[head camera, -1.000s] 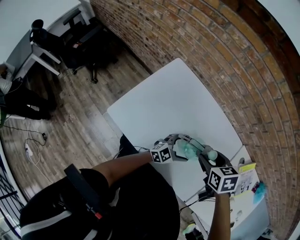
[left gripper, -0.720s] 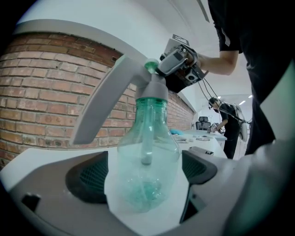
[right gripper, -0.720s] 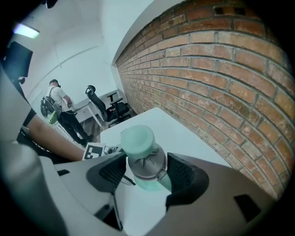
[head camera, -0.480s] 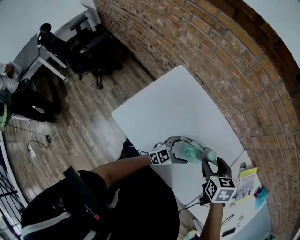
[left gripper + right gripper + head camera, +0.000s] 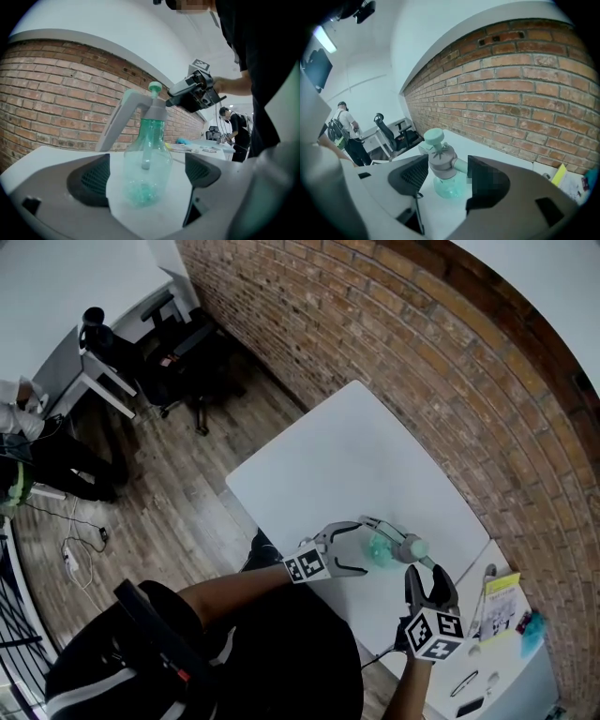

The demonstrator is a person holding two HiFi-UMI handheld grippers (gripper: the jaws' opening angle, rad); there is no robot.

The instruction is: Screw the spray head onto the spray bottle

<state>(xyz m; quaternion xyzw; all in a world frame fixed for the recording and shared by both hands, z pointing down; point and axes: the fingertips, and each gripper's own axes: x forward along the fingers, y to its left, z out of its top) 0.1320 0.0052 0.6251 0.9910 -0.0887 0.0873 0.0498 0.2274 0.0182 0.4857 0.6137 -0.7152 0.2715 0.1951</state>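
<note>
Both sets of jaws open: L gripper (image 5: pixel 363 545) straddles bottle (image 5: pixel 146 164), no contact; R gripper (image 5: pixel 429 576) at spray head (image 5: pixel 440 161). Bottle upright on worktop (image 5: pixel 347 456).

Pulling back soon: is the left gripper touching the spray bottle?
Apart. The left gripper view shows white table either side of the spray bottle, between it and the open left gripper.

Bottle (image 5: pixel 380 547) stands on bench (image 5: pixel 347 456), head (image 5: pixel 410 545) on top. Left hand-held gripper (image 5: pixel 361 546) straddles the bottle, not touching. Right hand-held gripper (image 5: pixel 428 576) sits just before the head. Wall (image 5: pixel 450 371) behind bench; second bench (image 5: pixel 487 671) to the right.
</note>
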